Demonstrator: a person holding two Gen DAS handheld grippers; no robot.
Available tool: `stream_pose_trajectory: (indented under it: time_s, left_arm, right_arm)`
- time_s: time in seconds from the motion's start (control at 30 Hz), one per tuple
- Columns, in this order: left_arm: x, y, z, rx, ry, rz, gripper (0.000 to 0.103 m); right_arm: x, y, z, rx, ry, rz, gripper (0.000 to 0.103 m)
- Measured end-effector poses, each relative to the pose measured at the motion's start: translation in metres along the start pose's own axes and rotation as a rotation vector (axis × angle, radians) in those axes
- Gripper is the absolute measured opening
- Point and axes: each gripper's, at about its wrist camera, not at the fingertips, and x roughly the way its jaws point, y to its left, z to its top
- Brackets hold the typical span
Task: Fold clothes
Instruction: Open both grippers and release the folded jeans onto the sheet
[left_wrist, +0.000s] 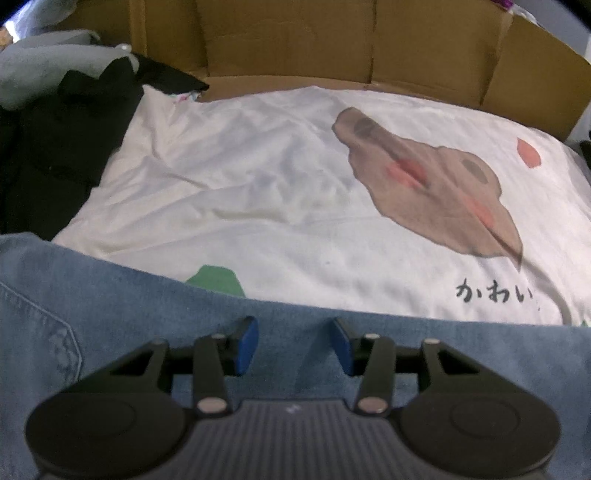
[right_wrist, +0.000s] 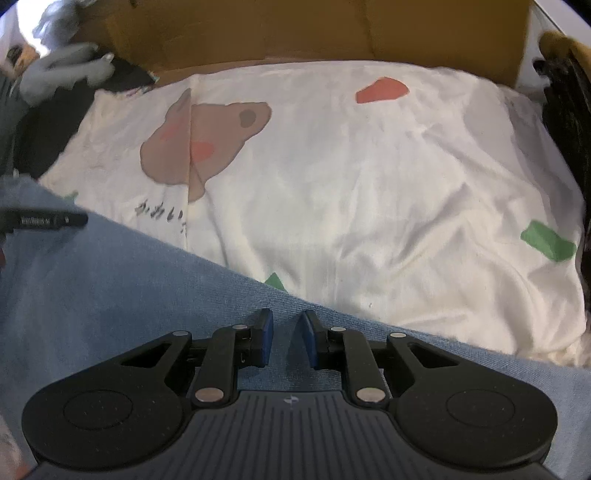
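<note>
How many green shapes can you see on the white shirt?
3 in the right view: one at the right edge, one beside the jeans, and a sliver at the left. The jeans may hide more.

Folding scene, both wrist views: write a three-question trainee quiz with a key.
1. True or false: the left gripper is clamped on the denim garment.
2. What lies past the denim's far edge: A) white printed fabric B) a striped towel C) bare wood?
3. Fill in: behind the fabric stands a brown ____ box.

Key: 1 false, its jaws are apart over the denim, as are the right gripper's; 2 A; 3 cardboard.
</note>
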Motion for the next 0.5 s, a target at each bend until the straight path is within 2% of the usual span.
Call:
stream_pose_trajectory:
  time_s: [0.07,0.3,0.5]
  left_arm:
    - [-0.004,0.004,0.002,-0.022,0.011,-0.008,0.048]
    - [-0.031,0.037,-0.006,-0.087,0.053,0.051,0.047]
    - [-0.069,0.063,-0.017,-0.072,0.072,0.101,0.047]
  right_arm:
    - [-0.006,-0.007,0.003,0.033,-0.011,0.017,0.024]
    - [-0.035,-0.052,0.011,0.136,-0.053,-0.054,0.025]
    - [-0.078,-0.096,0.03,0.156,-0.139,-0.109,0.025]
